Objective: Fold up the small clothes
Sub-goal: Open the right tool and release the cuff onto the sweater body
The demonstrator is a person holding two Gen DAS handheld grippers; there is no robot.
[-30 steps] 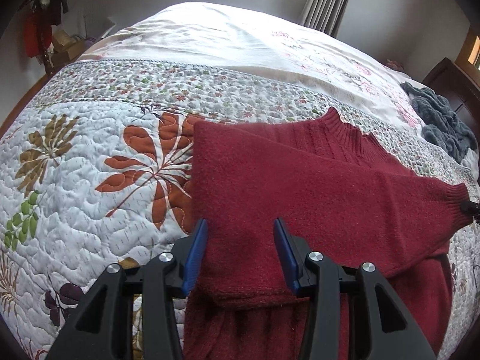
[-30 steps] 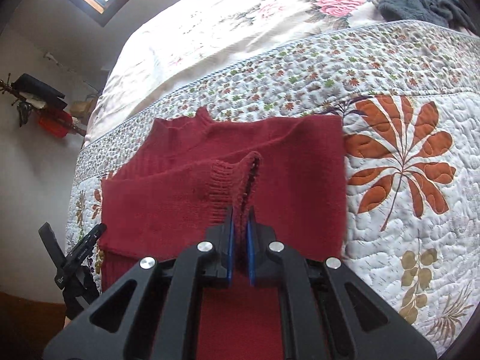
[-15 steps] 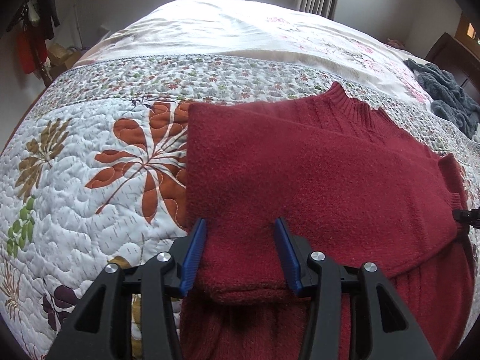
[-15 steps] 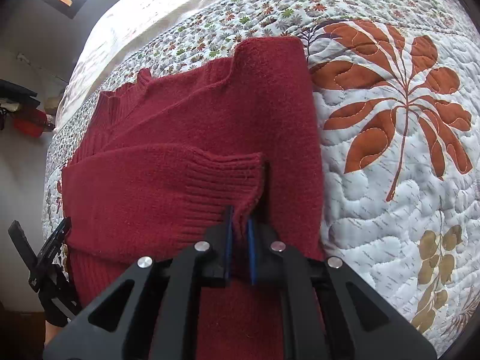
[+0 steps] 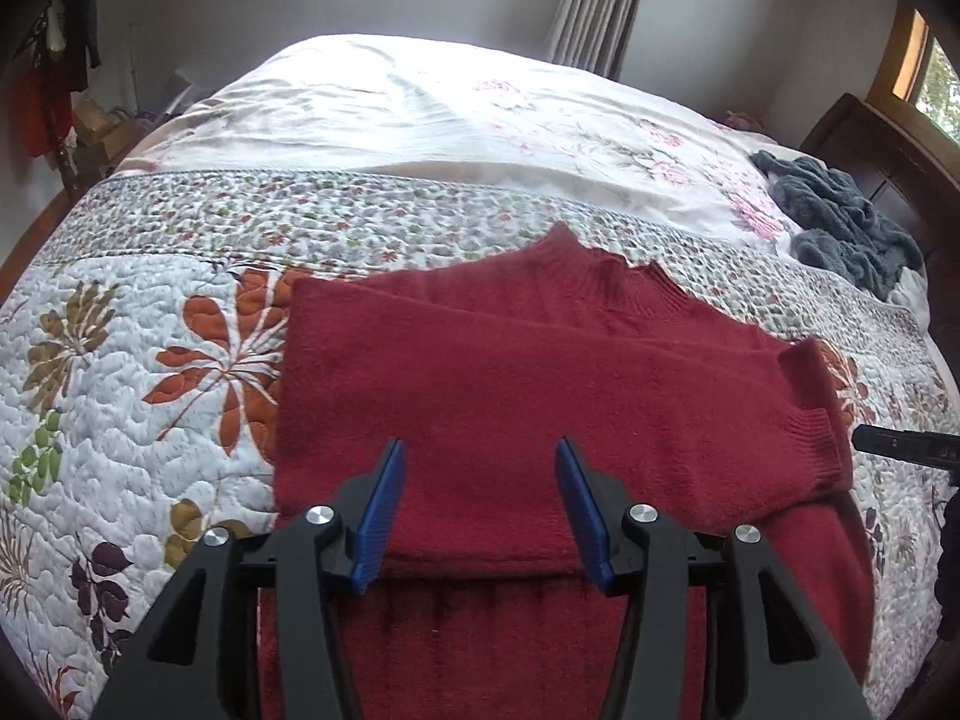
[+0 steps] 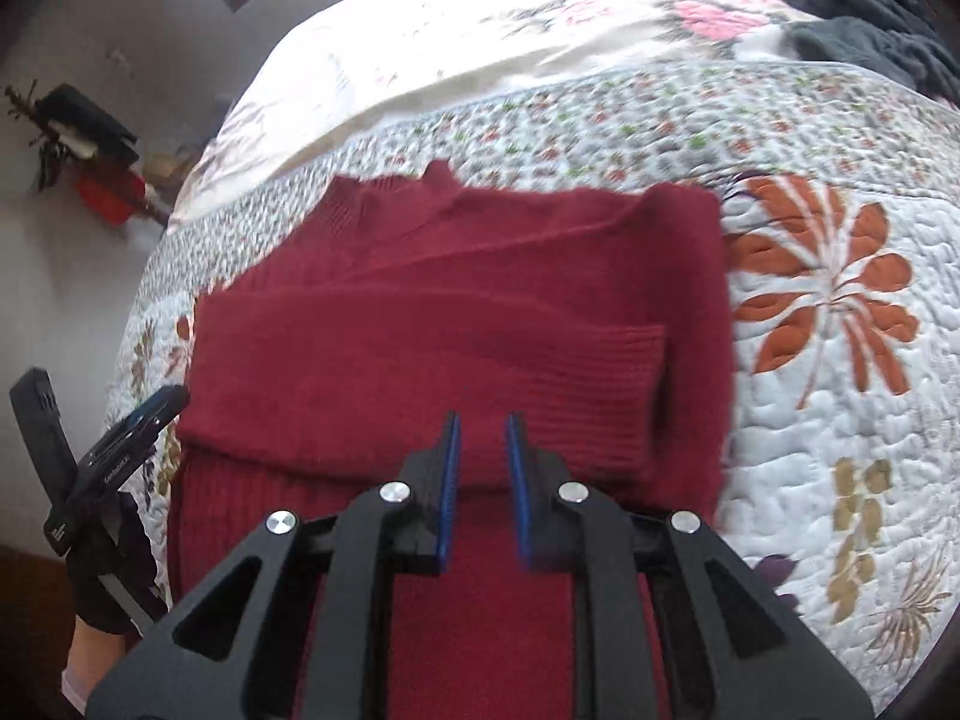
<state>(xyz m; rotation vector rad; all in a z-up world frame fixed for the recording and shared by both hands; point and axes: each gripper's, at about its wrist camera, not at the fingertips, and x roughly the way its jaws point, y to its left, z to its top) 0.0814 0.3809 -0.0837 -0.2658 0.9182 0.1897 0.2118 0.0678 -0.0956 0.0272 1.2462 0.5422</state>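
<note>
Bedroom setting: a bed (image 5: 180,438) with a quilted floral cover carries the work, with a window and curtain behind it and a grey garment (image 5: 840,228) bunched near the far right corner. I see the red sweater (image 5: 480,372) lying flat on the quilt, collar pointing away from me, with one sleeve (image 6: 420,372) folded across the chest so that its ribbed cuff (image 6: 606,396) rests near the sweater's right edge. My left claw (image 5: 480,510) hovers over the near fold of that sleeve with its blue pads spread wide and nothing between them. My right claw (image 6: 483,480) sits just short of the cuff, its pads parted by a narrow gap, and I see no fabric caught in it; this view is slightly blurred, so I treat that reading with some caution. I judge the sleeve fold as placed and the lower body of the sweater as the part left to fold up. Risk one: knit fabric snags on a pad edge as a claw lifts away, which would drag the cuff and undo the fold. Risk two: gripping only the top layer at the hem would separate the layers and skew the fold. Risk three: the soft quilt yields under pressure, so a low approach may pinch bedding together with the sweater.
</note>
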